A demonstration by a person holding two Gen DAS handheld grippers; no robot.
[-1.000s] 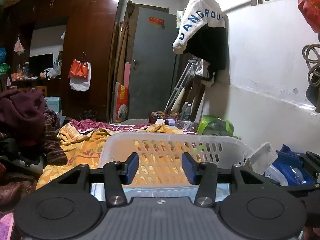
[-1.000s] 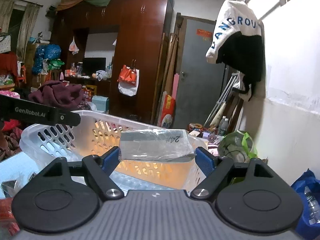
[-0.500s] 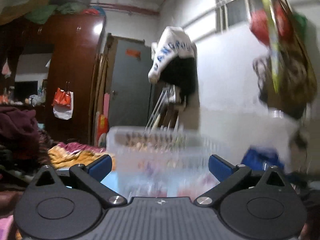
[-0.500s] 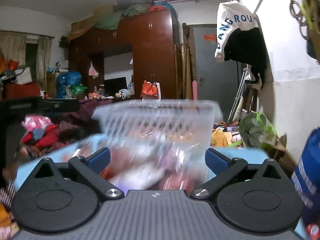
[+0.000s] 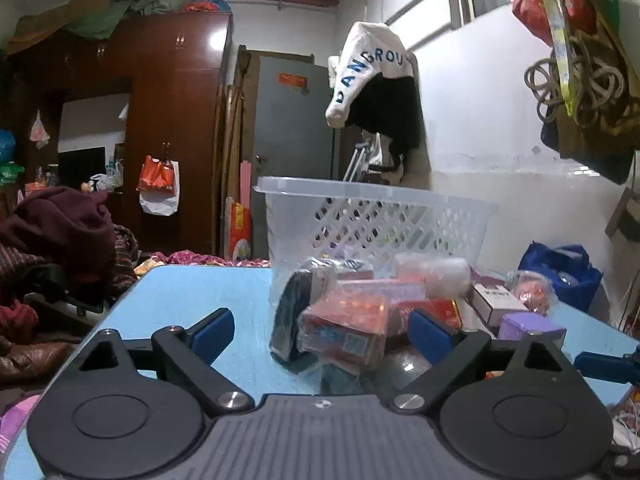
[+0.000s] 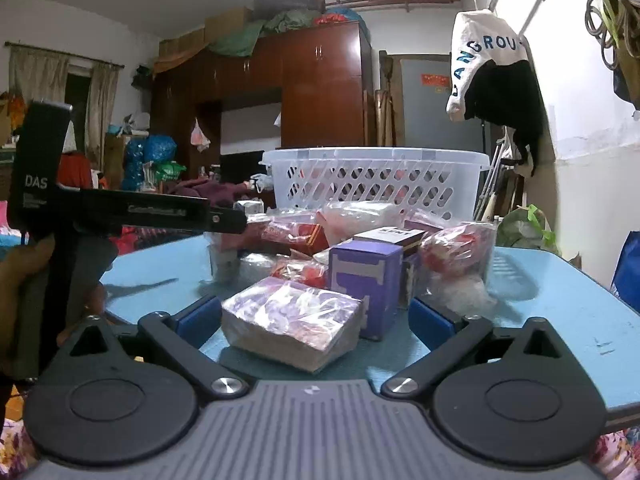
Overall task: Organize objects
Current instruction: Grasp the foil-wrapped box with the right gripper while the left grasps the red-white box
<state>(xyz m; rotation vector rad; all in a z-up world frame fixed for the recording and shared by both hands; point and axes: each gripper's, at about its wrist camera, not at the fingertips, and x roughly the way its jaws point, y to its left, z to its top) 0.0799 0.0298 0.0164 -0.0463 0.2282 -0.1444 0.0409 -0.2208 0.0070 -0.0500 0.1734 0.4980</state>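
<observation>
Hovered with both claws empty, left claw (image 5: 320, 334) closing, right claw (image 6: 316, 314) wide, before packets (image 6: 292, 322) heaped on bench (image 6: 560, 300); basket (image 6: 376, 180) at twelve o'clock, next grasp pending.

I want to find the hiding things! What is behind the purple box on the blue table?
Behind the purple box sit a white and dark carton, wrapped red packets and the white basket. Anything lower behind it is covered.

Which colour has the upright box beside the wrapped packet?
Purple, seen best in the right wrist view.
</observation>
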